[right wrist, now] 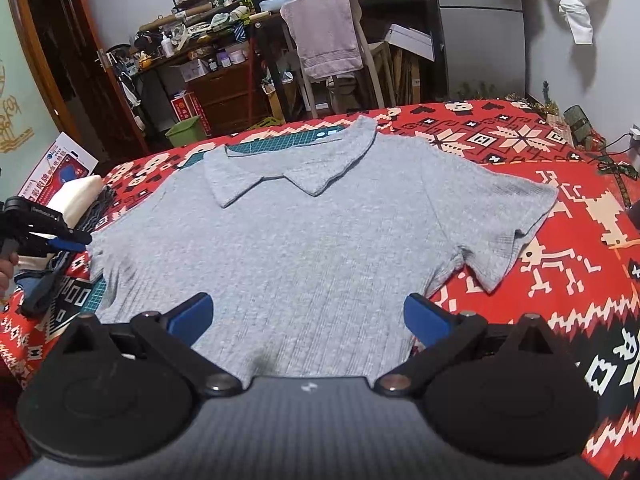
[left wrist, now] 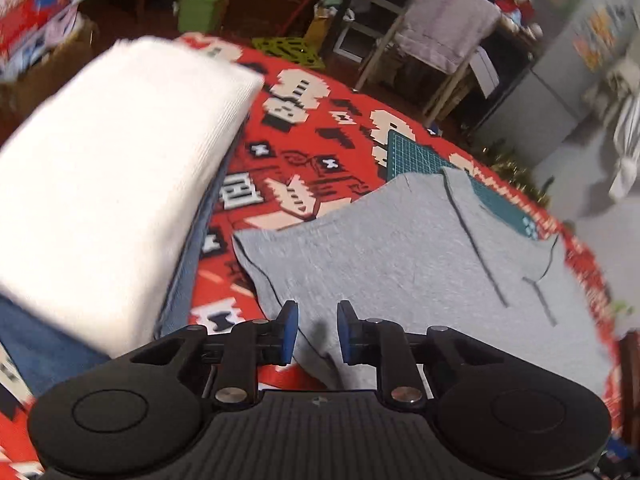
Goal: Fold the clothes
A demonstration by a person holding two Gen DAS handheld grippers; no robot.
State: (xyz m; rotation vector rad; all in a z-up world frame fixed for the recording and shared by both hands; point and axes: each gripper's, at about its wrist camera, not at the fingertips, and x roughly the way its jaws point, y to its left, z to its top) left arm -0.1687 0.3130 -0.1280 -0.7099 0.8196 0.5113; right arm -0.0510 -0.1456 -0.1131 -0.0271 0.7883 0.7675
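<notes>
A grey ribbed polo shirt lies flat, front up, on the red patterned cloth, with its collar at the far side. My right gripper hovers wide open over the shirt's near hem, holding nothing. My left gripper is over the shirt's left sleeve edge. Its blue pads stand a narrow gap apart with nothing clamped between them. In the right wrist view one of its blue fingertips shows beside that sleeve.
A folded stack, white on top and blue denim below, sits left of the shirt. A green cutting mat lies under the collar. Beyond the table are a towel-draped chair and a green bin.
</notes>
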